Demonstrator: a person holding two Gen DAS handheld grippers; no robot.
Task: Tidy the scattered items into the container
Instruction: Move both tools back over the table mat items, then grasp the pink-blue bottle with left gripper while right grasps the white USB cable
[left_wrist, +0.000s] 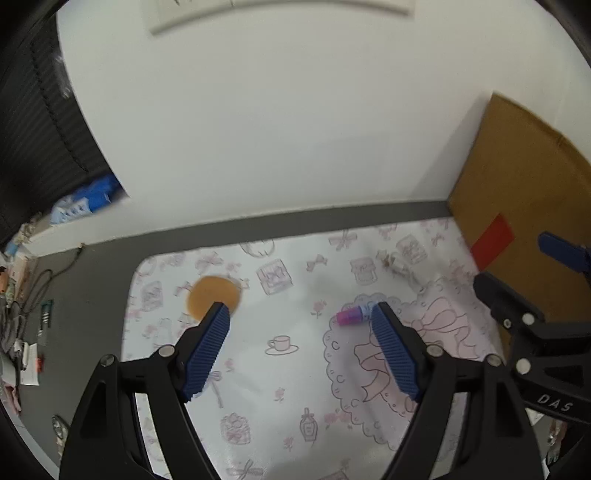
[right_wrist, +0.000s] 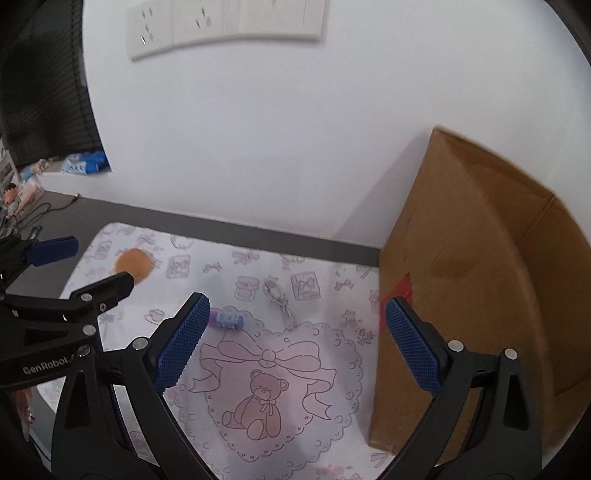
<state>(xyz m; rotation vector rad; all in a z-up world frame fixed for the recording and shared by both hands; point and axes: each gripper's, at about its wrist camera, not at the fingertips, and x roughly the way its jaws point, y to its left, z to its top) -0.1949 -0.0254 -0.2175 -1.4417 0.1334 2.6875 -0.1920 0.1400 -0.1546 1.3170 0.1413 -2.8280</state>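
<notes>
blue ribbed pads on the left hand-held gripper (left_wrist: 301, 314) stand wide apart, holding nothing, above a pink tube (left_wrist: 352, 315) and a tan disc (left_wrist: 212, 295) on the patterned cloth (left_wrist: 295, 369). right hand-held gripper (right_wrist: 295, 314) is likewise wide and empty. cardboard box (right_wrist: 480, 277) stands on the counter (right_wrist: 92, 212) against a white wall (right_wrist: 277, 147); a small cable (right_wrist: 280, 301) lies near the tube.
</notes>
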